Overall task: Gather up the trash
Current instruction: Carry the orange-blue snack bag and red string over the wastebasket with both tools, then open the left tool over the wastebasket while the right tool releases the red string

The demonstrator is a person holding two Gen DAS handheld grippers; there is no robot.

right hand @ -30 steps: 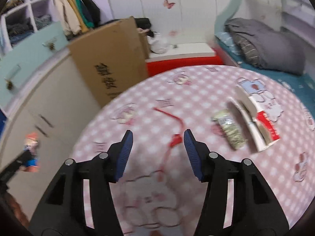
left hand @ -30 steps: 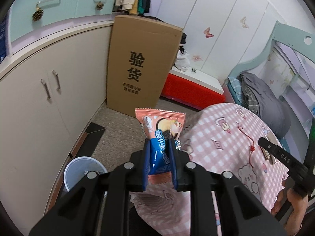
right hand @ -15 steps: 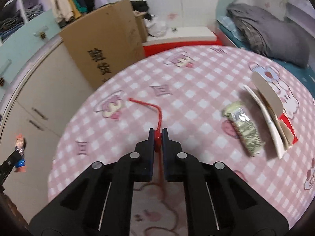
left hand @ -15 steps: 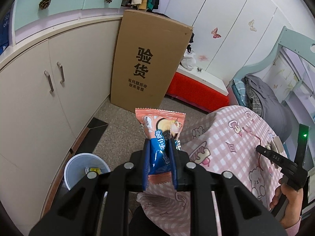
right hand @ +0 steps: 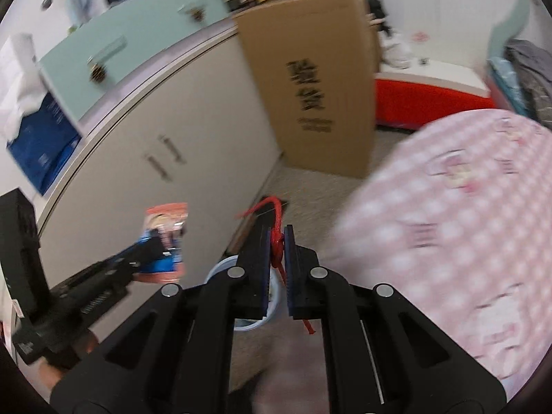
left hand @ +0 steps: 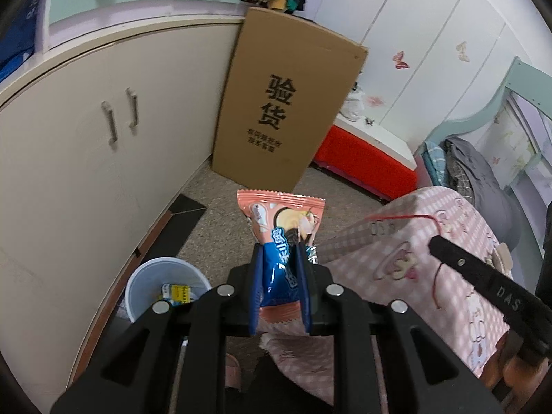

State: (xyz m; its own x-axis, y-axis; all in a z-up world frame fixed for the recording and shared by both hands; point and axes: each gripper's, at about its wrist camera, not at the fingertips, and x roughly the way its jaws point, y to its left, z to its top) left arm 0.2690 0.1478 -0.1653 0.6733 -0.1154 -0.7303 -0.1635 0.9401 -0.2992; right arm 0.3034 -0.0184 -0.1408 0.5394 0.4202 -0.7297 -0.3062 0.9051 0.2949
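Observation:
My left gripper (left hand: 280, 252) is shut on a pink and blue snack wrapper (left hand: 283, 220), held upright over the floor beside the table's edge. A white bin (left hand: 165, 289) with bits of trash inside stands on the floor down to its left. In the right wrist view my right gripper (right hand: 276, 233) is shut on a red string (right hand: 272, 207), lifted off the table, with the bin (right hand: 272, 296) partly hidden under its fingers. The left gripper (right hand: 151, 245) with the wrapper (right hand: 165, 238) shows at the left there. The right gripper (left hand: 434, 243) shows in the left wrist view with the string (left hand: 410, 216) trailing from it.
A round table with a pink checked cloth (left hand: 431, 258) fills the right. A tall cardboard box (left hand: 283, 103) leans against the curved beige cabinet (left hand: 86, 155). A red and white bench (left hand: 365, 162) and a bed (left hand: 476, 169) lie beyond.
My right gripper shut on the red string on the table, then swung left off the table toward the bin with it. My left gripper moved a little toward the bin with the wrapper.

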